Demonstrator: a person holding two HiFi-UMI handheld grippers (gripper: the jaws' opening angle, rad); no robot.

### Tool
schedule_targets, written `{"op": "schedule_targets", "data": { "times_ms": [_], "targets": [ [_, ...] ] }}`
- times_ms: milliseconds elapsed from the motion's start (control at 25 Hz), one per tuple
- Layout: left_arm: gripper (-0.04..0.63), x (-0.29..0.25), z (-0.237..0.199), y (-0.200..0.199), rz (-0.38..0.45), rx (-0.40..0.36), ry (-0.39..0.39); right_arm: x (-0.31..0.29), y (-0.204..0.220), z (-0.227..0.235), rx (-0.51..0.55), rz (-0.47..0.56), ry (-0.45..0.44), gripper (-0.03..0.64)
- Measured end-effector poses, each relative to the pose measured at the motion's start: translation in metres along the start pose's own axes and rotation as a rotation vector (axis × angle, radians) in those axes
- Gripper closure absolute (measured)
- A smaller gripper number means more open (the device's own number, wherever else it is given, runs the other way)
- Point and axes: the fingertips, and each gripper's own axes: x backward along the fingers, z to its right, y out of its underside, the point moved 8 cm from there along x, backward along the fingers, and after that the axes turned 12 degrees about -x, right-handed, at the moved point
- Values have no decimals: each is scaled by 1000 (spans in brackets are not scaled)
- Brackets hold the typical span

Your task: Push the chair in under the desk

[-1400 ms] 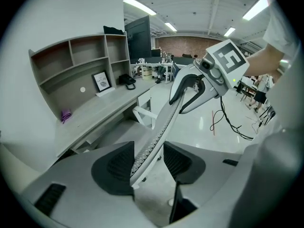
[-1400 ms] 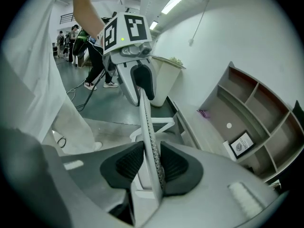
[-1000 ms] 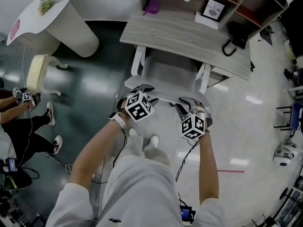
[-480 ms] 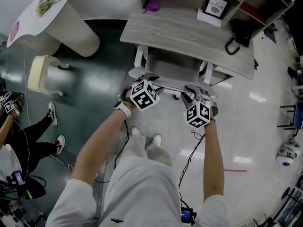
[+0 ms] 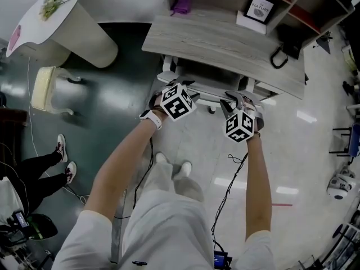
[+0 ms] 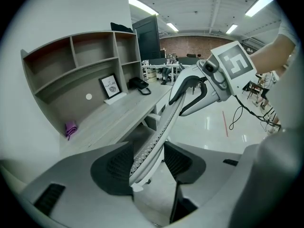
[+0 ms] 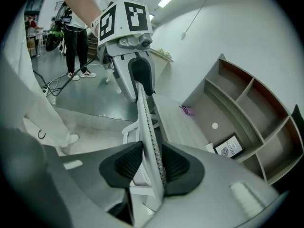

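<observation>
The white chair's backrest (image 5: 207,98) stands at the front edge of the grey wooden desk (image 5: 225,44), with the seat mostly hidden under the desktop. My left gripper (image 5: 173,89) is shut on the left end of the backrest's top edge, and my right gripper (image 5: 236,102) grips the right end. In the left gripper view the perforated backrest (image 6: 161,127) runs between both pads of the left gripper (image 6: 148,163). In the right gripper view the backrest (image 7: 145,113) sits between the pads of the right gripper (image 7: 151,163); these jaws have just been opening, though the pads still touch it.
On the desk's shelf unit lie a purple item (image 5: 181,5) and a framed card (image 5: 260,10), with a black object (image 5: 281,44) at the right. A white round table (image 5: 62,16) and cream stool (image 5: 45,86) stand left. Another person's legs (image 5: 45,162) are at far left.
Both grippers have moved up the picture toward the desk, taking the chair with them. The seat has slid further under the desktop. The person at left has drawn back.
</observation>
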Motion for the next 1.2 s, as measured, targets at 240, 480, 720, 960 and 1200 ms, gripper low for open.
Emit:
{"op": "schedule_targets", "data": {
  "times_ms": [240, 480, 720, 960, 1200],
  "targets": [
    [396, -14, -24, -6, 5, -5, -3, -15, -3, 23, -2, -2, 8, 479],
    [396, -23, -46, -12, 3, -9, 3, -27, -7, 42, -5, -9, 18, 477],
    [397, -21, -48, -12, 12, -11, 9, -27, -10, 43, 0, -12, 17, 474],
    [397, -22, -47, -13, 10, -11, 5, -27, -9, 40, -39, 3, 68, 471],
    [394, -21, -48, -11, 22, -8, -15, -13, -20, 36, -86, 64, 124, 468]
  ]
}}
